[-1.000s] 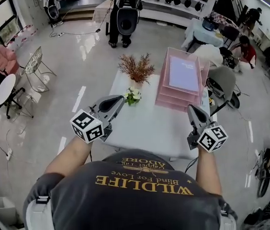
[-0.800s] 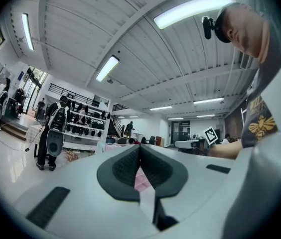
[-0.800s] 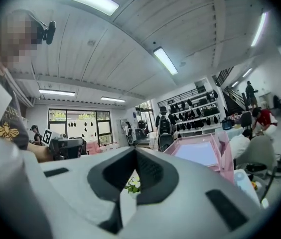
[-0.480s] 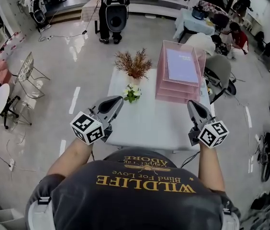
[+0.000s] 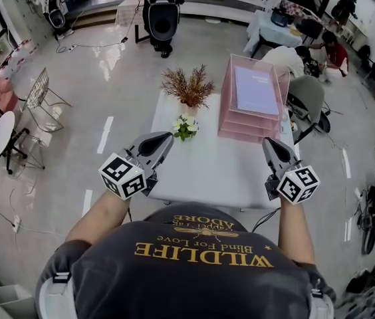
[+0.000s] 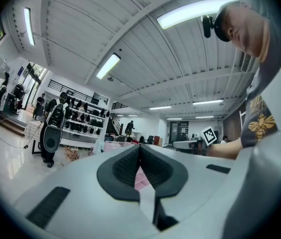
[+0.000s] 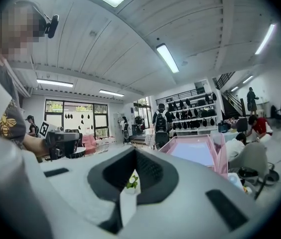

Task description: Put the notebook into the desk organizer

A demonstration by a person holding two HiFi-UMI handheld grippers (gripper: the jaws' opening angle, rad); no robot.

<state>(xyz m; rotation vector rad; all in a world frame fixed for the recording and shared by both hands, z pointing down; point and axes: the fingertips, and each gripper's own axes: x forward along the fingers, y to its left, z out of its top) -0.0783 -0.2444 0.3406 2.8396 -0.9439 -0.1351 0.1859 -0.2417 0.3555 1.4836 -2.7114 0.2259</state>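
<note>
At the far right corner of the white desk stands the pink desk organizer, a stack of trays. The pale lilac notebook lies flat in its topmost tray. In the right gripper view the same organizer rises just right of centre, with the notebook showing as a light sheet inside it.

The left claw hangs over the near left part of the desk, its tip pointing toward the middle. Its jaws are pressed together with nothing between them, and the left gripper view shows the left claw meeting at the tip. The right claw hovers over the near right edge, also closed and empty, with its dark pads touching at the tip.

The notebook is well apart from both claws. It lies ahead of the right claw, slightly toward the desk's middle, and far off diagonally to the right of the left claw.

A vase of dried brown branches stands at the far edge of the desk, left of the organizer. A small bunch of white flowers sits just in front of it, between the left claw and the organizer.
</note>
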